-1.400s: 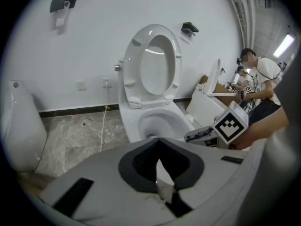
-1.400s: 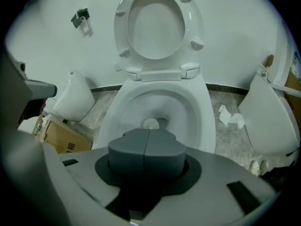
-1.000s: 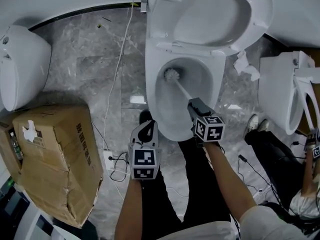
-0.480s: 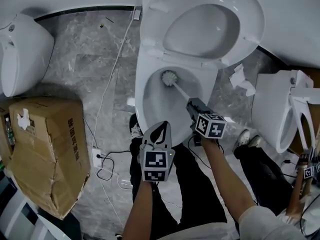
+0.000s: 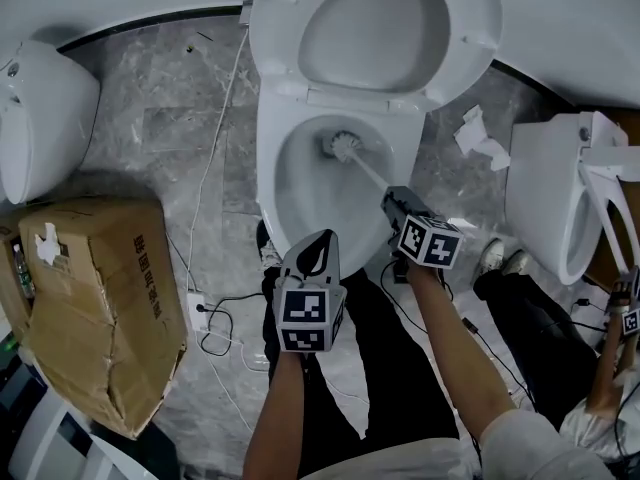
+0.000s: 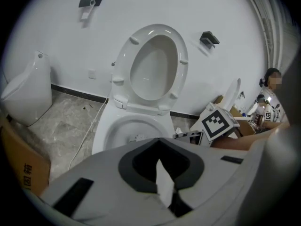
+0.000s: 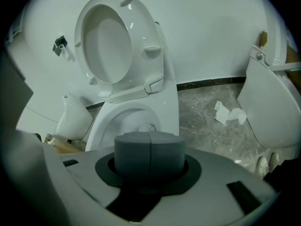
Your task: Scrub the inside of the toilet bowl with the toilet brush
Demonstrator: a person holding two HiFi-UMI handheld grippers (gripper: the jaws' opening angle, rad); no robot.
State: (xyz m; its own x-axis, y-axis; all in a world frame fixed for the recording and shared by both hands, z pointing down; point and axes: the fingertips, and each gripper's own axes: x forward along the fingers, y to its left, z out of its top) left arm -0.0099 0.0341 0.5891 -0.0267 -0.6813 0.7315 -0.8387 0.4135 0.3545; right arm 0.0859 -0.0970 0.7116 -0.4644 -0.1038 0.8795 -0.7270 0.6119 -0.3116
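Clamped between the right gripper's [image 5: 392, 196] jaws: handle of 1 toilet brush [image 5: 345, 148], bristles inside the toilet bowl [image 5: 268, 168], far side. Pinched shut, empty, at the near rim: left gripper [image 5: 318, 246]. Alongside: 1 white fixture [image 5: 40, 128] left, 1 second toilet [image 5: 550, 188] right, 1 cardboard box [image 5: 100, 298] near left.

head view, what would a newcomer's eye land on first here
The white toilet at top centre, seat raised, with the toilet brush head down inside its bowl. The right gripper is clamped on the brush's handle at the bowl's near right rim. A battered cardboard box sits on the marble floor at lower left.
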